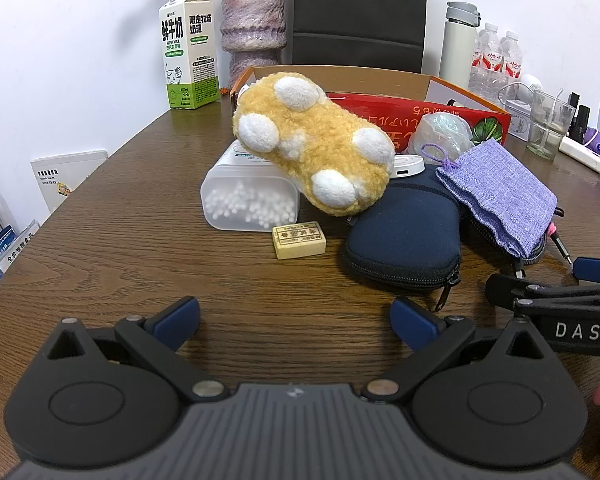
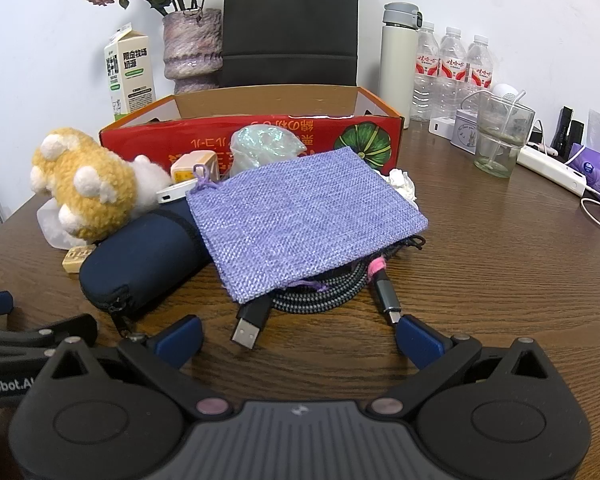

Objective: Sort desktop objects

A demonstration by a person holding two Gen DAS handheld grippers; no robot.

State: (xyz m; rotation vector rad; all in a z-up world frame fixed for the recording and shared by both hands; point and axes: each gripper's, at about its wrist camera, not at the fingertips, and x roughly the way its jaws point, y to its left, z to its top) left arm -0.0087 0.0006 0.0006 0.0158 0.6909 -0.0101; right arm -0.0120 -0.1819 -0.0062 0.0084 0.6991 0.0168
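Note:
A pile of objects lies on the wooden table in front of a red cardboard box [image 1: 496, 118] [image 2: 148, 136]. A yellow plush toy [image 1: 312, 144] [image 2: 88, 192] leans on a clear box of cotton swabs [image 1: 248, 200]. Beside them lie a beige eraser [image 1: 299, 239], a navy zip pouch [image 1: 404, 236] [image 2: 144, 252], a purple cloth bag [image 1: 500, 196] [image 2: 300, 216] and a braided USB cable [image 2: 320, 296]. My left gripper [image 1: 296, 320] is open above bare table before the eraser. My right gripper [image 2: 300, 336] is open just short of the cable's plug, holding nothing.
A milk carton [image 1: 188, 48], a vase [image 1: 252, 28], a black chair back [image 1: 360, 12], a white thermos [image 2: 398, 60], water bottles [image 2: 452, 72], a glass [image 2: 500, 136] and a power strip [image 2: 552, 168] stand along the back and right. The right gripper's arm [image 1: 560, 304] shows in the left view.

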